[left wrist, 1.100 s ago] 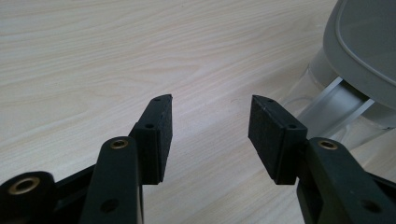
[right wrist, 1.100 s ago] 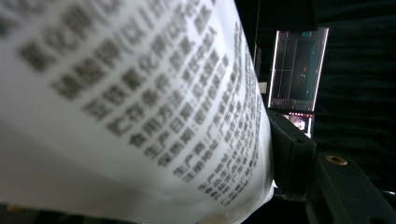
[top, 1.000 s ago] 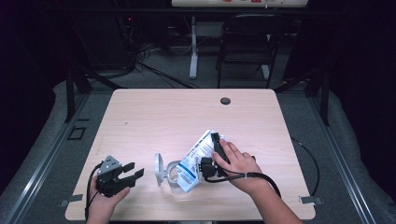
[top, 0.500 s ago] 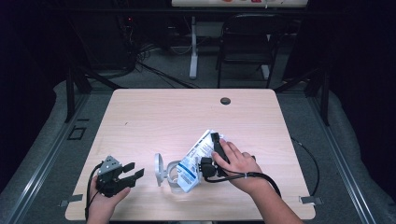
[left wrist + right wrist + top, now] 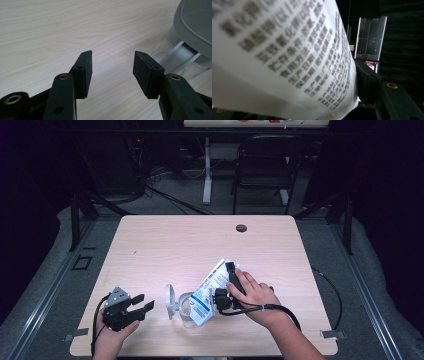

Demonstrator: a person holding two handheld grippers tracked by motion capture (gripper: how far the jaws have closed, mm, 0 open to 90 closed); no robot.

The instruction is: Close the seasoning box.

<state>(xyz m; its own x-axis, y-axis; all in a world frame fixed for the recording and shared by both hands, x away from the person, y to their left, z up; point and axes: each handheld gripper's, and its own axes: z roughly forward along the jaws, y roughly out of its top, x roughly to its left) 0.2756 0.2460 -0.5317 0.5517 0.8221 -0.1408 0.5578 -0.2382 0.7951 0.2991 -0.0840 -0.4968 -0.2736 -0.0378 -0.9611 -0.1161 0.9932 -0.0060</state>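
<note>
A white and blue printed bag (image 5: 209,289) is held tilted over a clear container (image 5: 187,311) near the table's front edge. The container's grey lid (image 5: 170,300) stands open on its left side. My right gripper (image 5: 226,286) is shut on the bag. In the right gripper view the bag's printed face (image 5: 287,55) is close up, with one black finger (image 5: 367,78) pressed against its right edge. My left gripper (image 5: 142,303) rests at the front left, open with nothing between its fingers. In the left gripper view the open left gripper (image 5: 112,67) points at bare wood, with the lid (image 5: 195,22) at the upper right.
The wooden table (image 5: 180,250) has a round black grommet (image 5: 241,228) at the back. A dark chair (image 5: 262,165) and cables stand behind the table. A cable (image 5: 332,292) trails from my right gripper off the table's right side.
</note>
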